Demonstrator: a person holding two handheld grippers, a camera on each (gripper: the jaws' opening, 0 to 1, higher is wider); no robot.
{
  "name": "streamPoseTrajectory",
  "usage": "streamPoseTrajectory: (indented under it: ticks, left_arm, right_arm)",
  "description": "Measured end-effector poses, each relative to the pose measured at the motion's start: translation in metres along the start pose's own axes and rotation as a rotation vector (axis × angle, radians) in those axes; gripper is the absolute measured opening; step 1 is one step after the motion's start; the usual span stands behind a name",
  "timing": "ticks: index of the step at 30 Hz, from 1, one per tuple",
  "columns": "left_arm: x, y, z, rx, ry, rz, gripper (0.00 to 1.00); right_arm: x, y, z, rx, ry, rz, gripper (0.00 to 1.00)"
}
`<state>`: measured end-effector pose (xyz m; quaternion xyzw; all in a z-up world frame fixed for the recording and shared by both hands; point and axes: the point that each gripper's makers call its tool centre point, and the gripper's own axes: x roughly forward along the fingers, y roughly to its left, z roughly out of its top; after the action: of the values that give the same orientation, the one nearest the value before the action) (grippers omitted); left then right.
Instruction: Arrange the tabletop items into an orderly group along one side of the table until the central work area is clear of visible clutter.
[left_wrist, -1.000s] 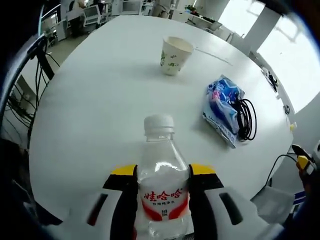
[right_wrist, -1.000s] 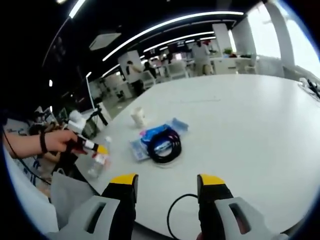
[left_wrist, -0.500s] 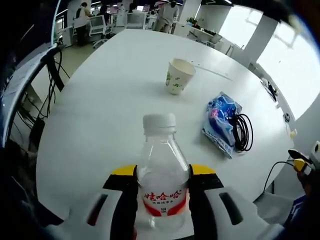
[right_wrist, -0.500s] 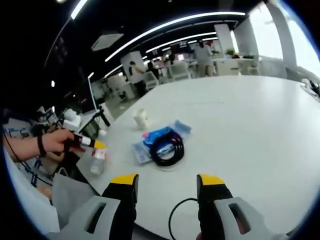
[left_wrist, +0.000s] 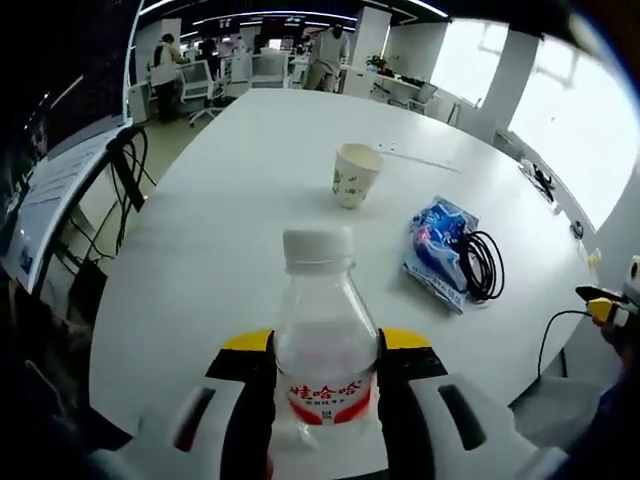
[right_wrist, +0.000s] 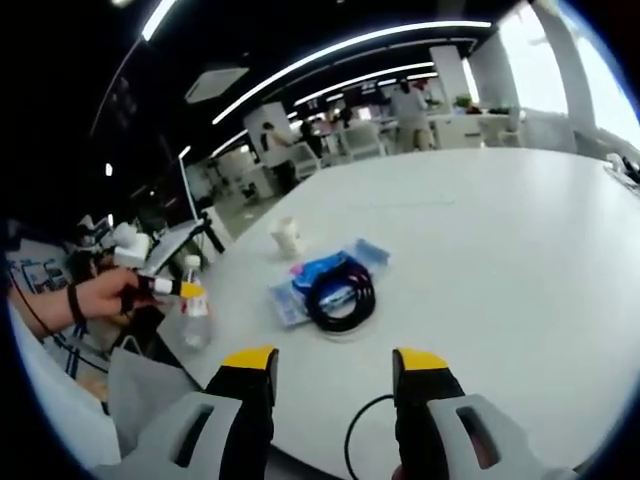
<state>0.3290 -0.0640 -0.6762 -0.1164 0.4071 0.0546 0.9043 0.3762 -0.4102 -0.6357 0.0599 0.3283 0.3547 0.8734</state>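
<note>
Now the left gripper (left_wrist: 325, 375), jaws closed on the water bottle (left_wrist: 323, 362), has lifted it clear of the tabletop (left_wrist: 220, 230) at the near edge; the bottle is thus in transit. The right gripper (right_wrist: 333, 372) hovers open and empty near the coiled cable (right_wrist: 342, 295).

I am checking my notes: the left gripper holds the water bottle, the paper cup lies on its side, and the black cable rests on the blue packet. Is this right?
One detail is wrong: the paper cup stands upright, mouth up, as the left gripper view shows. The left gripper does hold the water bottle, and the black cable does rest on the blue packet.
</note>
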Motion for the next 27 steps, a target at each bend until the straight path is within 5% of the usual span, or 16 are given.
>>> streamPoseTrajectory:
  ticks: [18,27]
  left_arm:
    - [-0.03,-0.003,-0.016,0.044,-0.11,0.018,0.38]
    - [-0.033,-0.012,-0.026,0.217,-0.12,0.042,0.38]
  right_arm:
    - [0.009,0.008,-0.003,-0.006,0.016,0.023,0.45]
    - [0.013,0.012,-0.009,-0.015,0.04,0.039,0.45]
